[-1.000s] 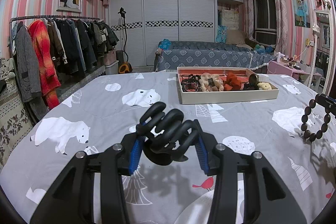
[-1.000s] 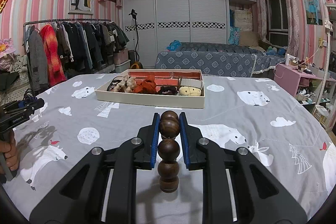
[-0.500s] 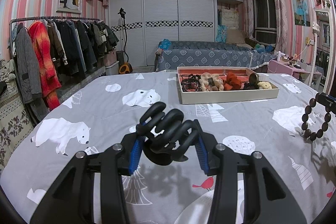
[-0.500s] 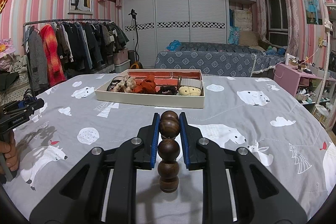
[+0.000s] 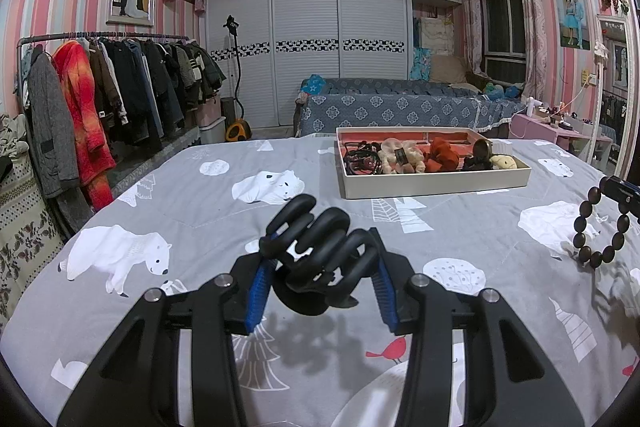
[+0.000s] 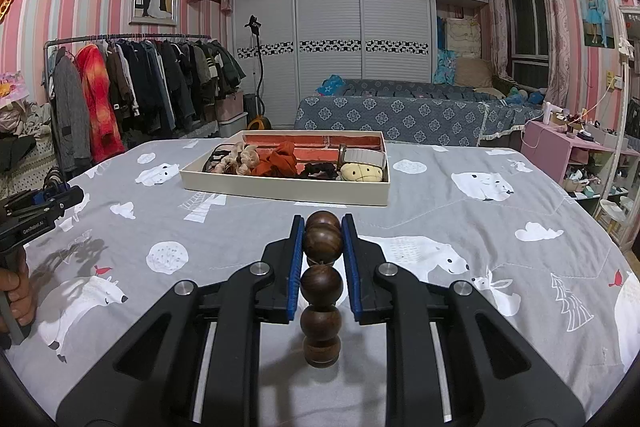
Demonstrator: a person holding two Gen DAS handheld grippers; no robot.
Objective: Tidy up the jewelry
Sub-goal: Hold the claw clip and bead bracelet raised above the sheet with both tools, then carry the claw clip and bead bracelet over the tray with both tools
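Note:
My left gripper (image 5: 320, 259) is shut on a black hair claw clip (image 5: 316, 247) and holds it above the grey bear-print bedspread. My right gripper (image 6: 322, 239) is shut on a dark wooden bead bracelet (image 6: 321, 287), which hangs down between the fingers. The bracelet also shows at the right edge of the left wrist view (image 5: 600, 227). A cream tray (image 5: 432, 183) with a red lining sits ahead on the bed, also seen in the right wrist view (image 6: 280, 189). It holds scrunchies, hair ties and a small plush.
The left gripper and the hand holding it show at the left edge of the right wrist view (image 6: 36, 207). A clothes rack (image 5: 100, 99) stands left of the bed. A blue sofa (image 6: 400, 115) and a pink side table (image 6: 560, 147) stand beyond.

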